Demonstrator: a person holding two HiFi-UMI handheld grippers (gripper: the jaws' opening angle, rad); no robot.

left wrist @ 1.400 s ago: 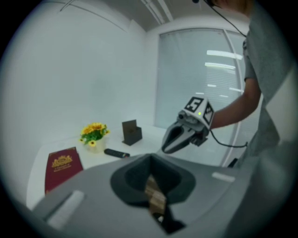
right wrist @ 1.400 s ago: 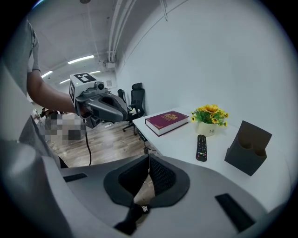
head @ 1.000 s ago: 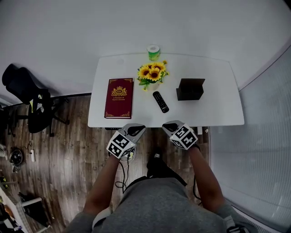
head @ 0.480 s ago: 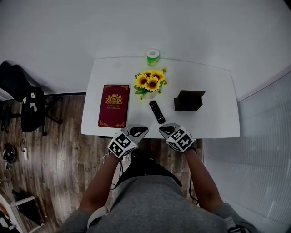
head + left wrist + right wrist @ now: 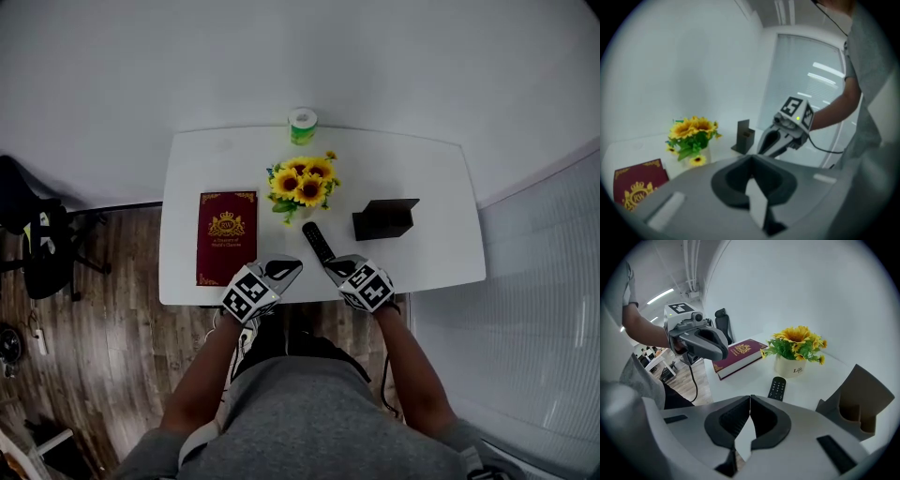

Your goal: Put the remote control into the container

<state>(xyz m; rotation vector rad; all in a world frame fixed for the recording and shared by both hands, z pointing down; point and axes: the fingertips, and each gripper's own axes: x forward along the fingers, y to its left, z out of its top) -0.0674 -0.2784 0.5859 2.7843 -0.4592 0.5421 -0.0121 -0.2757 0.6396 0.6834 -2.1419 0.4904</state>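
Both tongs are closed on nothing. My right tongs hover at the near edge of the table, just below the remote control lying at frame centre, and my left tongs sit beside them. If I arrive with the jaws together, I expect to shove the remote toward the sunflowers instead of gripping it. The dark container to its right looks narrow, so a crooked grip could miss.

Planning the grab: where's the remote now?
Head view: the remote lies on the table between the sunflowers and the container, just ahead of the right gripper.
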